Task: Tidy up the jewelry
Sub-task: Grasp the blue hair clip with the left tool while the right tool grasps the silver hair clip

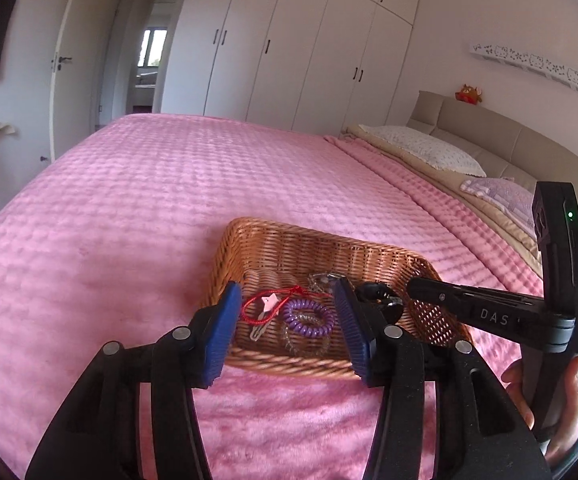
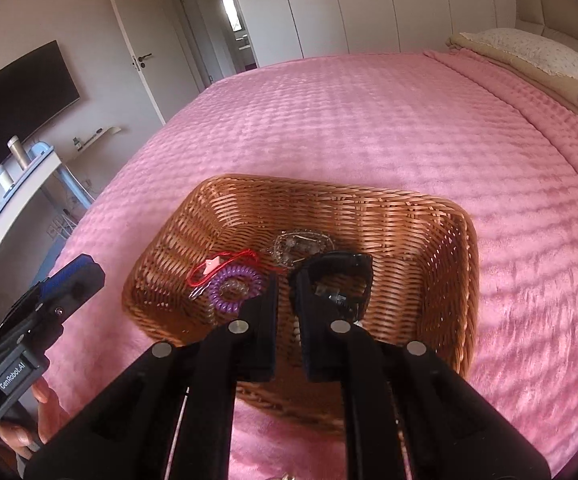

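Note:
A woven wicker basket (image 1: 249, 226) (image 2: 463, 216) sits on the pink bedspread. Inside lie a purple coil hair tie (image 1: 309, 318) (image 2: 235, 288), a red cord with a pink star (image 1: 267, 300) (image 2: 213, 266), a silver chain (image 1: 323, 280) (image 2: 301, 246) and a metal hair clip (image 1: 257, 330). My left gripper (image 1: 285, 292) hovers over the basket's near rim, blue pads wide open with nothing between them. My right gripper (image 2: 285, 280) (image 1: 411, 286) reaches into the basket from the right. Its jaws are shut on a black watch-like band (image 2: 333, 264) (image 1: 375, 292).
The pink bedspread (image 1: 169, 200) stretches far around the basket. Pillows (image 1: 425, 148) and a beige headboard (image 1: 489, 128) are at the right, white wardrobes (image 1: 297, 40) behind. A desk (image 2: 21, 196) and wall screen (image 2: 17, 92) stand left of the bed. A person's hands (image 1: 565, 408) (image 2: 49, 400) hold both grippers.

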